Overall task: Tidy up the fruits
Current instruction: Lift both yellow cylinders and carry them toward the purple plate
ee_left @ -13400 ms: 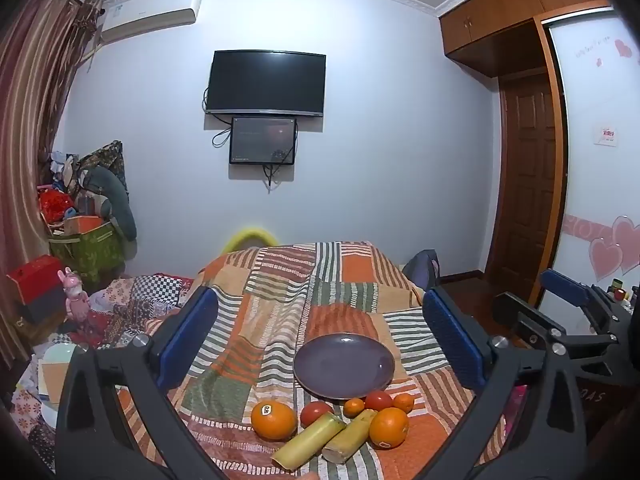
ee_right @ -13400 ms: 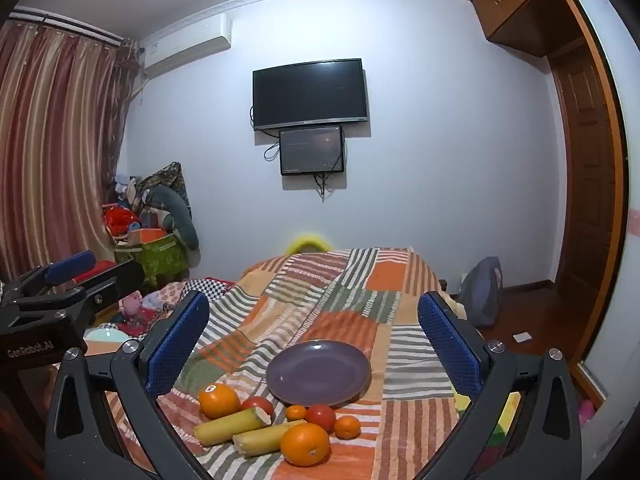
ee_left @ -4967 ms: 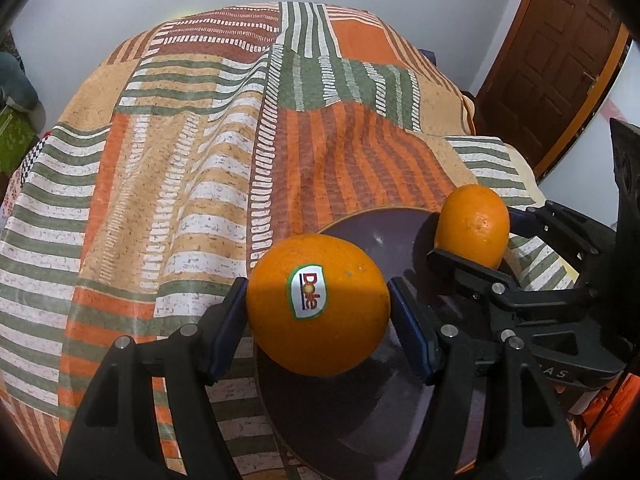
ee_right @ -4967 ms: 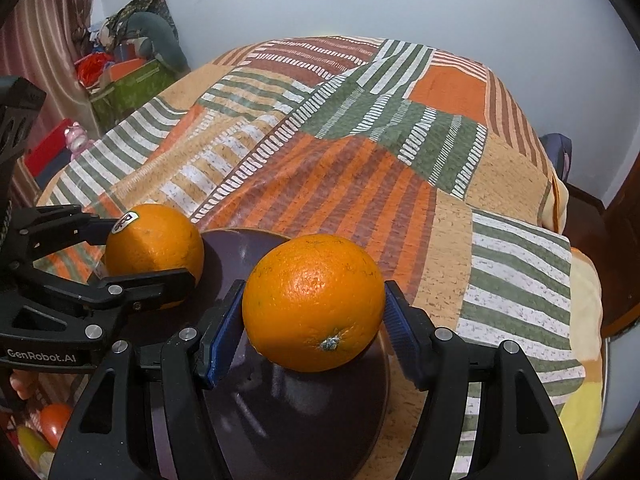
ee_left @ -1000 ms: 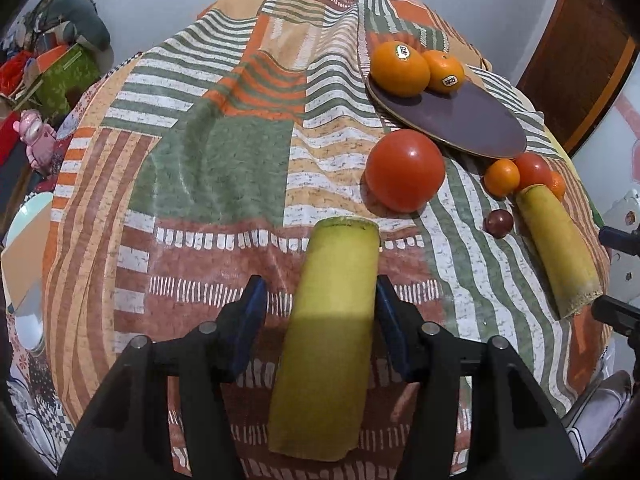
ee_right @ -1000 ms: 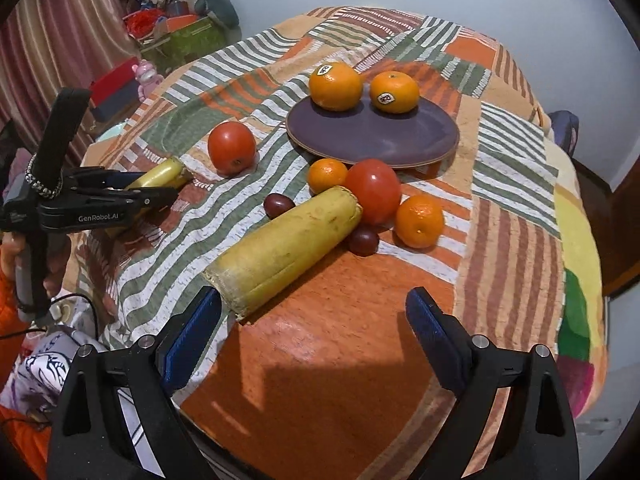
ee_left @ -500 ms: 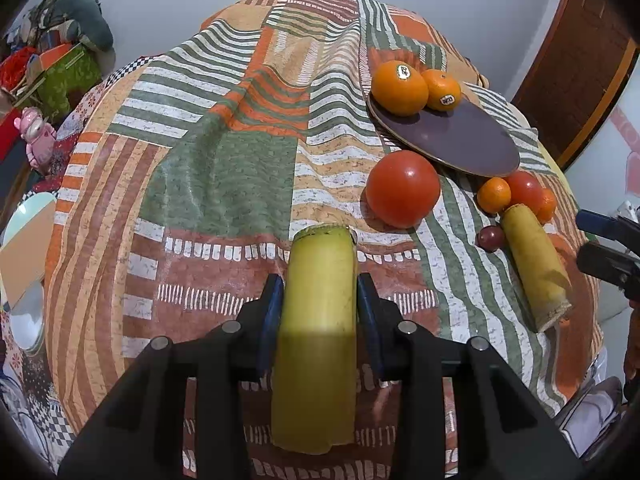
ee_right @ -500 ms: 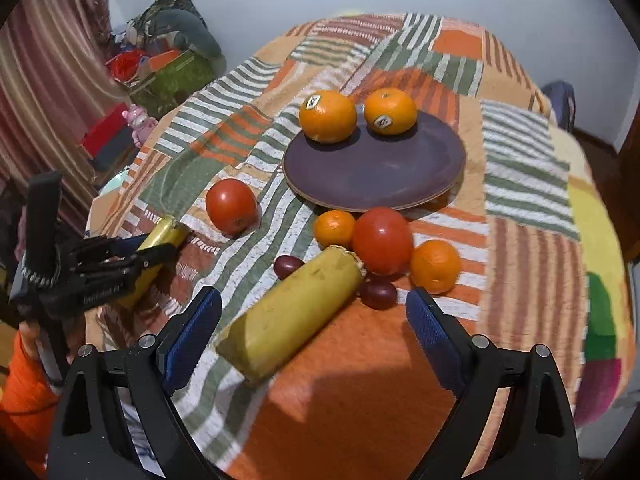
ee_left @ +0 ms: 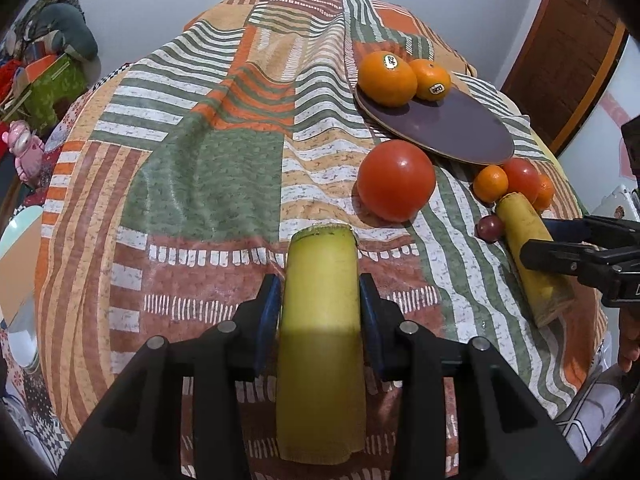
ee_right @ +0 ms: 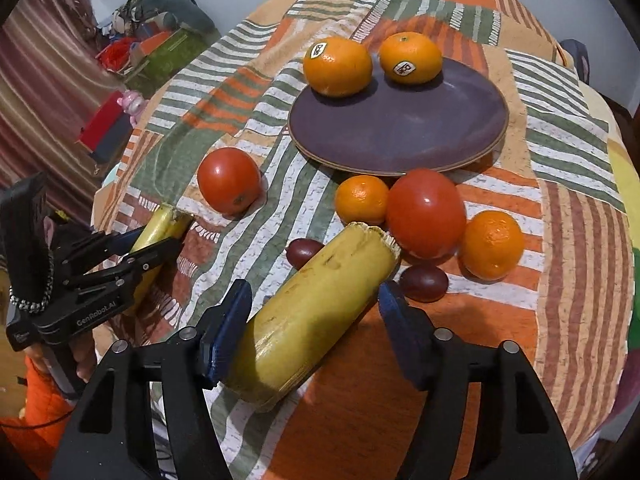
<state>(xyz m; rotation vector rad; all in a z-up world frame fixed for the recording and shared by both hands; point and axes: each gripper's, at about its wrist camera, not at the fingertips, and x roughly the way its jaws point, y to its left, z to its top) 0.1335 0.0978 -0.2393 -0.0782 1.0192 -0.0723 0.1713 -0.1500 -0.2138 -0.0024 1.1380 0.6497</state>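
Note:
My left gripper (ee_left: 320, 294) is shut on a yellow-green stalk piece (ee_left: 322, 320), also seen in the right wrist view (ee_right: 160, 232). My right gripper (ee_right: 314, 308) is open around a second yellow stalk piece (ee_right: 316, 316) that lies on the cloth; its left pad is close to the stalk, the right pad apart. The purple plate (ee_right: 420, 136) holds two large oranges (ee_right: 338, 66) (ee_right: 410, 58). Loose near it lie a left tomato (ee_right: 229, 180), a bigger tomato (ee_right: 426, 212), two small oranges (ee_right: 362, 199) (ee_right: 491, 245) and two dark red small fruits (ee_right: 423, 283).
The striped patchwork cloth (ee_left: 208, 152) covers the whole table and drops off at the edges. Boxes and clutter (ee_right: 160, 44) stand beyond the far left. A wooden door (ee_left: 568, 52) is at the right.
My left gripper has closed tighter on its stalk piece. My right gripper has come down and forward so that its open jaws now straddle the second stalk piece.

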